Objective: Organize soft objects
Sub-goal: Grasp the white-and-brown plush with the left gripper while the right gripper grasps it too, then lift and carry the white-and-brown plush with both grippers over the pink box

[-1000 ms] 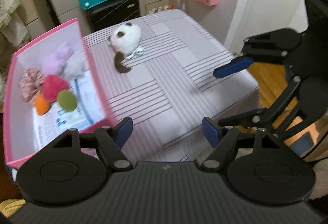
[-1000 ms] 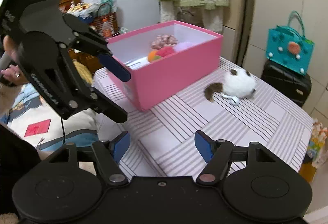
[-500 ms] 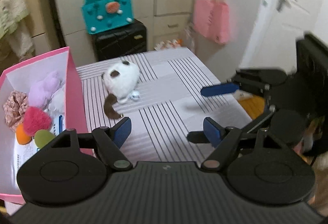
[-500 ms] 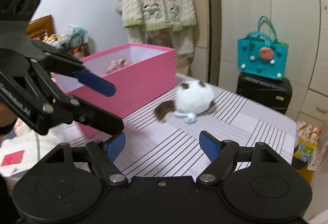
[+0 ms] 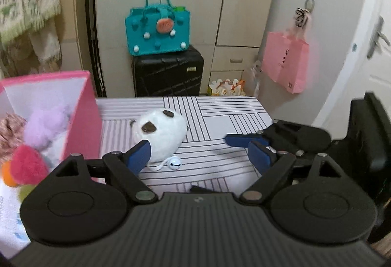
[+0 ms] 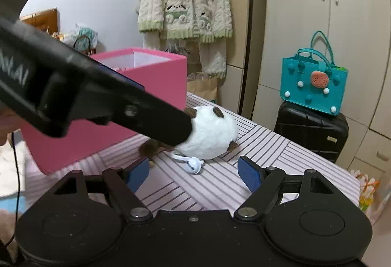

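A white plush toy [image 5: 163, 135] with brown patches and a small bell lies on the striped table, beside a pink box [image 5: 83, 118] that holds several soft pom-poms [image 5: 27, 164]. My left gripper [image 5: 199, 157] is open, its left finger touching the toy's near side. In the right wrist view the toy [image 6: 210, 135] sits just ahead of my open right gripper [image 6: 194, 173], and the left gripper's arm crosses in front, its tip against the toy. The right gripper's blue fingers [image 5: 242, 140] show at the right of the left wrist view.
The striped table [image 5: 220, 115] ends at a far edge. Behind it a teal bag [image 5: 157, 30] sits on a black suitcase [image 5: 168, 71]. A pink paper bag [image 5: 286, 61] hangs at right. The pink box [image 6: 156, 76] stands left of the toy.
Both grippers have moved forward and down toward the white plush toy. The left gripper's finger now touches it. Both stay open.
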`<state>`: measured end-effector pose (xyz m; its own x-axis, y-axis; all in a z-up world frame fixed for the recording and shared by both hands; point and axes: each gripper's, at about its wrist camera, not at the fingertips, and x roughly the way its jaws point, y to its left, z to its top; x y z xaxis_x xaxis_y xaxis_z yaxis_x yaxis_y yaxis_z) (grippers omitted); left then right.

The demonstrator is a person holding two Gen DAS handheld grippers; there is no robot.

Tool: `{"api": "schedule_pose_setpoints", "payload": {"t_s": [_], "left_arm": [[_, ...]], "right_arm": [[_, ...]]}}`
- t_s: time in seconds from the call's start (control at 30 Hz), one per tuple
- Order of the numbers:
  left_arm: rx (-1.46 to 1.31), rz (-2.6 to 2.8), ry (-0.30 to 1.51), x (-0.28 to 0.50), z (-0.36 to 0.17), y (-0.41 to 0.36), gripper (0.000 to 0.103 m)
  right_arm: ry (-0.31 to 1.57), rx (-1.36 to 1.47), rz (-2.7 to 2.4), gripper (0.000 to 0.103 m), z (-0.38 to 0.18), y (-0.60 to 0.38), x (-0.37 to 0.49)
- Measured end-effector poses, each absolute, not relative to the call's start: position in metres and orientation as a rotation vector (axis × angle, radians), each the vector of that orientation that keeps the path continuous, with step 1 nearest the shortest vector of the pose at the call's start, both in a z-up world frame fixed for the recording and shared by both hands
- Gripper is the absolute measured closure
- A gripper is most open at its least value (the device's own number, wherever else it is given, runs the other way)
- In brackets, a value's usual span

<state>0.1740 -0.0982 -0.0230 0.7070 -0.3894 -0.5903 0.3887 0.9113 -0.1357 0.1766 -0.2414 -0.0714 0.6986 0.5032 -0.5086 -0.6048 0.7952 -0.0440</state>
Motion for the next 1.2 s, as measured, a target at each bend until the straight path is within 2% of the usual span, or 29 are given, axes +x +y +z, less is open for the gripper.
{"api": "schedule_pose_setpoints", "payload": {"t_s": [0.73, 0.87, 0.97, 1.07, 1.2], "left_arm": [[-0.131, -0.192, 0.761, 0.264, -0.077, -0.098, 0.017], [-0.159, -0.179, 0.786, 0.268, -0.085, -0.094, 0.02], [-0.171, -0.186, 0.802, 0.269, -0.092, -0.095, 0.027], [-0.177, -0.204, 0.804, 0.268, -0.095, -0.096, 0.032], [-0.158, -0.219, 0.783, 0.259, -0.091, -0.098, 0.033]], "right_arm": [[0.594, -0.111, 0.778, 0.02, -0.095, -0.23, 0.269], [0.619, -0.118, 0.791, 0.02, -0.098, -0.226, 0.274], [0.624, -0.12, 0.788, 0.021, -0.099, -0.225, 0.273], [0.623, -0.138, 0.78, 0.026, -0.1, -0.222, 0.268], [0.603, -0.147, 0.75, 0.027, -0.095, -0.223, 0.255]]}}
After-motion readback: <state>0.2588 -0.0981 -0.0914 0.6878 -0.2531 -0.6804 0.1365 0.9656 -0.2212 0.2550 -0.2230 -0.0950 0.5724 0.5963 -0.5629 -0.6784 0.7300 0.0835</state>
